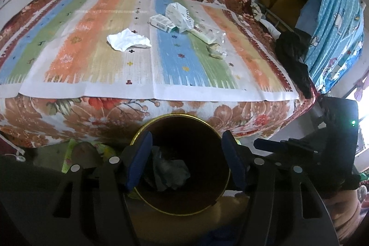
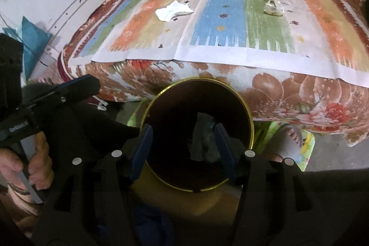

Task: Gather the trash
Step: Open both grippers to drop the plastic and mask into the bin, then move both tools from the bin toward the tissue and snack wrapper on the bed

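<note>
Striped cloth (image 1: 92, 43) covers the bed, with crumpled paper (image 1: 128, 39), a small box (image 1: 161, 23) and wrappers (image 1: 215, 47) left mid-bed, while both the left gripper (image 1: 186, 160) and right gripper (image 2: 182, 149) hang open-jawed, holding nothing, over the bin (image 1: 214, 130) at its near edge.

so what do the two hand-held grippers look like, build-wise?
Both match: the left hand-held gripper and right hand-held gripper have black bodies with slotted cut-outs, round silver discs on top and blue finger pads. A green light glows on the right unit's black housing. No sleeves show.
</note>
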The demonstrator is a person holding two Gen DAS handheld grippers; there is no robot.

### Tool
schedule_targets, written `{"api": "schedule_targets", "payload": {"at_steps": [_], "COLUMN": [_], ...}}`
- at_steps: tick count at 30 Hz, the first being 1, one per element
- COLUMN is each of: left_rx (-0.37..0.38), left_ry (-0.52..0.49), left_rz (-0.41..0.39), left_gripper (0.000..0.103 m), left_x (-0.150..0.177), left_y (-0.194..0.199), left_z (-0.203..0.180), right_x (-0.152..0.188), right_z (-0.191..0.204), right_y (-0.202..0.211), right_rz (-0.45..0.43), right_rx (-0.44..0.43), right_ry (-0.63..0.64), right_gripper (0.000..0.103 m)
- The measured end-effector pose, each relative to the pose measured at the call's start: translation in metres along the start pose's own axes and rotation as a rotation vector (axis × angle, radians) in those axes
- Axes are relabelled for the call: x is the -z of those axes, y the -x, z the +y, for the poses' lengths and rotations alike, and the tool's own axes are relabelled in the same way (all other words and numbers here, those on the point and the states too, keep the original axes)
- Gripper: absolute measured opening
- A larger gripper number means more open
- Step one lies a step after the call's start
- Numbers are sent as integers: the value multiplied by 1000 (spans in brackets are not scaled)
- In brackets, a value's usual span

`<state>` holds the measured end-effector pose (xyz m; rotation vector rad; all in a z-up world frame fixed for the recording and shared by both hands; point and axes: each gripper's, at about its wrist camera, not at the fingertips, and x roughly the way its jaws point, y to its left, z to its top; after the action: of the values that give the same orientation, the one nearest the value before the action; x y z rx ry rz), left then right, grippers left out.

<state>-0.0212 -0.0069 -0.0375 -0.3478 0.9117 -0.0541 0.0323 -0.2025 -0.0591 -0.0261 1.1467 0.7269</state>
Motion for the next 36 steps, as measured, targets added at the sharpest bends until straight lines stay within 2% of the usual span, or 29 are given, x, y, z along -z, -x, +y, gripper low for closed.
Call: {"api": "schedule_targets", "payload": {"at_steps": [6, 12, 13, 15, 20, 24, 33, 36], "left_rx": [-40, -106, -118, -136, -197, -195, -203, -212], "left_ry": [-43, -71, -77, -81, -107, -69, 41, 84], "left_rz": [8, -11, -12, -9, -6, 14, 103, 126], "left_gripper": [71, 72, 73, 84, 91, 96, 97, 97], "left_x": [-19, -43, -47, -56, -77, -95, -134, -146], "left_y": [-7, -10, -10, -13, -22, -29, -61, -72], "left_z": [-6, -6, -6, -5, -4, 3, 27, 36], "right_x": [-31, -60, -66, -73, -94, -109, -146, -160], "right_z": [-7, -22, -24, -27, -33, -40, -57, -64], "right_y": [12, 11, 11, 12, 8, 5, -2, -7], "right_rz": [-48, -51, -52, -55, -42, -40, -32, -27], "right_rx": [37, 90, 98, 120, 164, 186, 234, 251], "right_ry": [11, -8, -8, 1, 21, 11, -18, -32], "right_gripper": [60, 63, 64, 67, 75, 85, 94, 94]}}
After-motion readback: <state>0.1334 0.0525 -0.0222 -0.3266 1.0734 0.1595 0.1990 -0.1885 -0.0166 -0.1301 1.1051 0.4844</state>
